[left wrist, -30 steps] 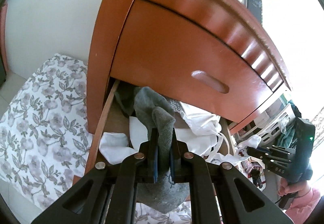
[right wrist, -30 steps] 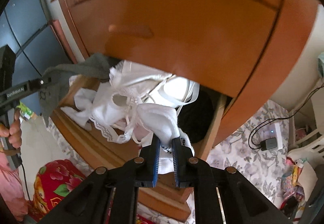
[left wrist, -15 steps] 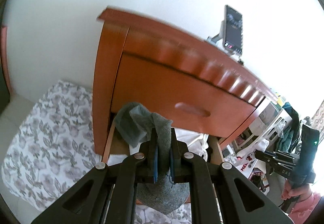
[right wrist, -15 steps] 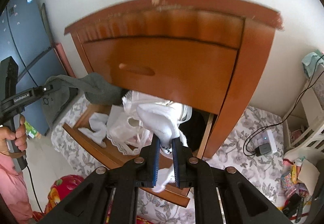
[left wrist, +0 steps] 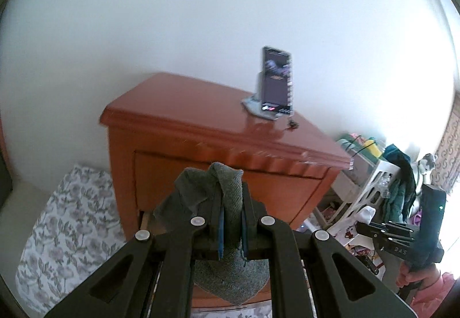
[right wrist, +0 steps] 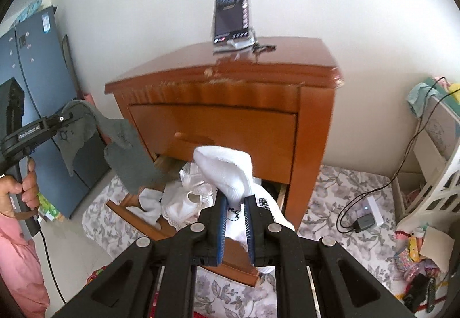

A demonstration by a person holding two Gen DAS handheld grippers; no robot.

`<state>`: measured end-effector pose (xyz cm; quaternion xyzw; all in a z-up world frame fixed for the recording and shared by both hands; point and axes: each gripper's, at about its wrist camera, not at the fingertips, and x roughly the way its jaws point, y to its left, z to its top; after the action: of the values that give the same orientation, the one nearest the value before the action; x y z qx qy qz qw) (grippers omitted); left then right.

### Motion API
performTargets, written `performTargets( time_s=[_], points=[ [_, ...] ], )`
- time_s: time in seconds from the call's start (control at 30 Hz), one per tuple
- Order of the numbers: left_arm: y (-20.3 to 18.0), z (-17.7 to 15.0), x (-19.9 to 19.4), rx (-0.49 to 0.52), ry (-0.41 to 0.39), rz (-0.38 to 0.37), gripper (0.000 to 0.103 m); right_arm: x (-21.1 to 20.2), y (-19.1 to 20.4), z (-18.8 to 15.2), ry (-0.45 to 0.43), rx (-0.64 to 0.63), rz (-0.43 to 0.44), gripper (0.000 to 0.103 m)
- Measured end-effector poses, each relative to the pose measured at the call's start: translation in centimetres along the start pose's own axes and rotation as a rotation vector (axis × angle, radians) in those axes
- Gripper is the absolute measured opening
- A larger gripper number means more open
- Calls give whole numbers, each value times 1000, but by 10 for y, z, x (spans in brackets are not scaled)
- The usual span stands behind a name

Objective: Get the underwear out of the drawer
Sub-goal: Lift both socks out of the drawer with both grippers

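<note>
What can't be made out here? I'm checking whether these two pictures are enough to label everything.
- Open drawer, left wrist view: almost wholly hidden behind the left gripper and the grey garment it clamps.
- Back of that drawer, right wrist view: covered by the white garment in the right gripper.
- Phone screen: blurred in both views, unreadable.
- Clutter by the white rack, left wrist view: small and washed out by glare.

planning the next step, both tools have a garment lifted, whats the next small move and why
Probably carry both pieces sideways, away from the open drawer, then set them down. The left tool is shut on the grey garment, which hangs free of the drawer in the right wrist view. The right tool is shut on the white garment, held above the white laundry left inside.
</note>
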<state>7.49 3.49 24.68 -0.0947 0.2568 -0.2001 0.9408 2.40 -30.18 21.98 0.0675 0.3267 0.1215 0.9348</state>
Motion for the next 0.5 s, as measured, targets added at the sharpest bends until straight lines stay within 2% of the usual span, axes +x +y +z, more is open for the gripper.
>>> performTargets(
  time_s=[0.33, 0.5],
  points=[
    [-67, 14, -15, 91, -52, -85, 9, -49, -32, -12, -66, 48, -30, 13],
    [-115, 18, -18, 163, -66, -147, 9, -69, -50, -23, -79, 61, -62, 13]
  ],
)
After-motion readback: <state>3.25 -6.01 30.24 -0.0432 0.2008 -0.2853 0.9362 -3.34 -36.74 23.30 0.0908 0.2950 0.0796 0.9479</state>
